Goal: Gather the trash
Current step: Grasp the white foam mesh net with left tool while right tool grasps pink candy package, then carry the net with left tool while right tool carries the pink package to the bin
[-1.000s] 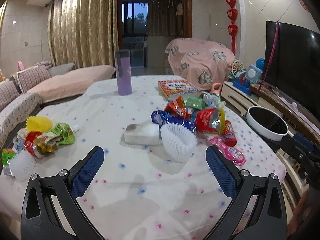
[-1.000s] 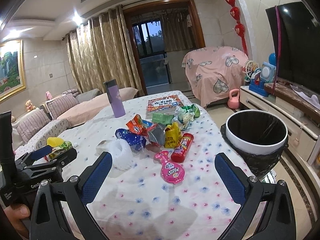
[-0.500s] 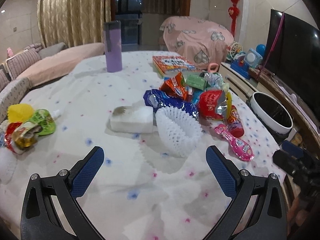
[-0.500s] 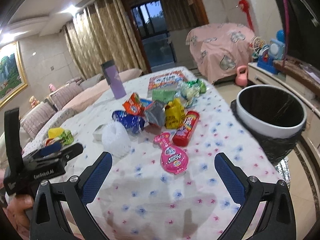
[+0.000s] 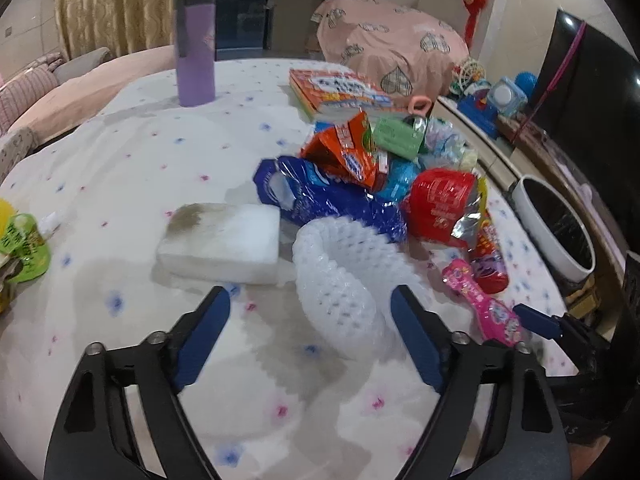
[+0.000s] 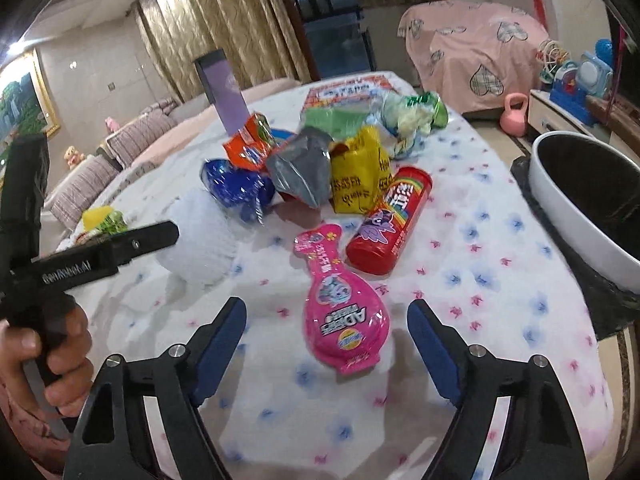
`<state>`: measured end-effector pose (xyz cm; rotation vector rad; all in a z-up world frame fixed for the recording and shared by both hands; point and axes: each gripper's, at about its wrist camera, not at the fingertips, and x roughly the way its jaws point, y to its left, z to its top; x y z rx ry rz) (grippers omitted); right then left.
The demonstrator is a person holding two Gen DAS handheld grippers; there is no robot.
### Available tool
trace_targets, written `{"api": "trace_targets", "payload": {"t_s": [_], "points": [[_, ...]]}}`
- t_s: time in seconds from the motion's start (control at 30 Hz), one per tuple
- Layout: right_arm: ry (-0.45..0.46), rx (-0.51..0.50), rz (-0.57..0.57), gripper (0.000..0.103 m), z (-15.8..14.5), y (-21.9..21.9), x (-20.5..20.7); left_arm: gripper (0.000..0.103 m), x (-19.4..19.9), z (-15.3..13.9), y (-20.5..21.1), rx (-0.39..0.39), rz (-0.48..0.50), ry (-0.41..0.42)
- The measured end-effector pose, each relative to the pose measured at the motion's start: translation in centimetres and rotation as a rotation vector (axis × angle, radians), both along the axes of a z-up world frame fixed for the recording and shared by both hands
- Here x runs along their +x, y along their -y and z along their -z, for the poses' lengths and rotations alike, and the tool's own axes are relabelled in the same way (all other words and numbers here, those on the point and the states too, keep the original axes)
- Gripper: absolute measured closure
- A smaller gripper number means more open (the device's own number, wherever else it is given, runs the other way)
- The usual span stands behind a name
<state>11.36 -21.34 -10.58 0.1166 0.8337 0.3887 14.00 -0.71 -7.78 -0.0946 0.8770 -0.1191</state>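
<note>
Bench (image 5: 120, 160): flowered cloth, wrappers heaped at centre.
Left claw (image 5: 310, 308): wide open, empty, straddling white foam net (image 5: 340, 280).
Right claw (image 6: 326, 316): wide open, empty, around pink packet (image 6: 340, 304).
Bin (image 6: 592, 216): beside bench.

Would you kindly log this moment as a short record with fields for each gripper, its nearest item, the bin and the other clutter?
left gripper: open, jaws either side of the white foam net, not closed on it
right gripper: open, jaws flanking the pink pouch, which lies flat
bin: white rim, dark liner, beside the table's right edge
wrapper pile: behind the pouch, mid-table
red tube: lying beside the pouch
white sponge: left of the net
purple bottle: upright, far side
</note>
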Motion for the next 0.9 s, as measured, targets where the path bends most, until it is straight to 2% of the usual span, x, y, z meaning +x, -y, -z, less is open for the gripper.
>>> {"api": "trace_targets", "payload": {"t_s": [0.07,0.1,0.13,0.17,0.27,0.57,0.9], "points": [[-0.022,-0.025,-0.008,0.029,0.7,-0.2,0.4,0.052,0.5,0.8,0.2,-0.025,0.028,-0.040],[-0.007,-0.047,-0.008,0.033,0.7,-0.4,0.3,0.060,0.5,1.1,0.3,-0.030,0.038,-0.052],[0.005,-0.071,-0.007,0.045,0.7,-0.6,0.2,0.074,0.5,1.3,0.4,-0.030,0.045,-0.060],[0.006,-0.088,-0.002,0.056,0.7,-0.6,0.1,0.080,0.3,1.4,0.5,-0.031,0.055,-0.065],[0.010,-0.060,0.009,0.056,0.4,0.1,-0.5,0.088,-0.7,0.8,0.8,-0.029,0.077,-0.046],[0.104,-0.010,0.033,0.056,-2.8,1.1,-3.9,0.089,-3.2,-1.2,2.4,-0.064,0.161,-0.006],[0.186,0.008,0.100,0.056,-5.2,3.4,-6.4,0.089,-3.5,-3.2,6.4,-0.081,0.266,0.027]]}}
